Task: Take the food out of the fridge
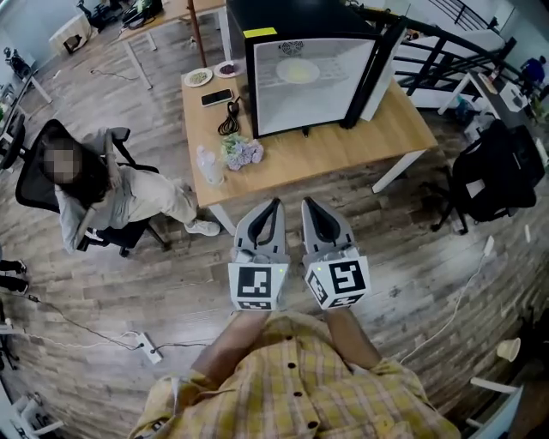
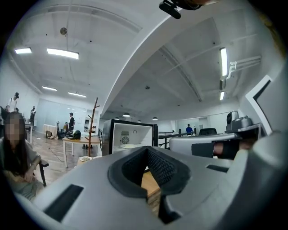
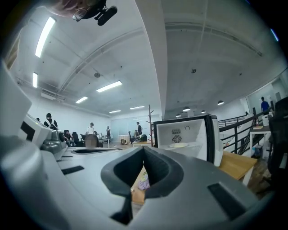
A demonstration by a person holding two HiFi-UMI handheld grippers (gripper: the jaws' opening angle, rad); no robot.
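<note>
The pale, round, flat dish of food (image 1: pixel 298 71) is located on a shelf inside the black, box-shaped fridge (image 1: pixel 283 15). The fridge is placed on the light wooden table (image 1: pixel 343 144), with its door (image 1: pixel 378 64) swung open to the right. The dish lies flat, face up. Being round, it presents no long axis, and whether a plate lies beneath the food cannot be resolved.

The approach step is judged to be in hand. The left gripper (image 1: pixel 273 206) and the right gripper (image 1: pixel 306 206) are held level, side by side, short of the table. Their fingers are pressed together and nothing is held. For the next move, the fridge must be reached and one set of fingers opened for a level entry at shelf height.
</note>
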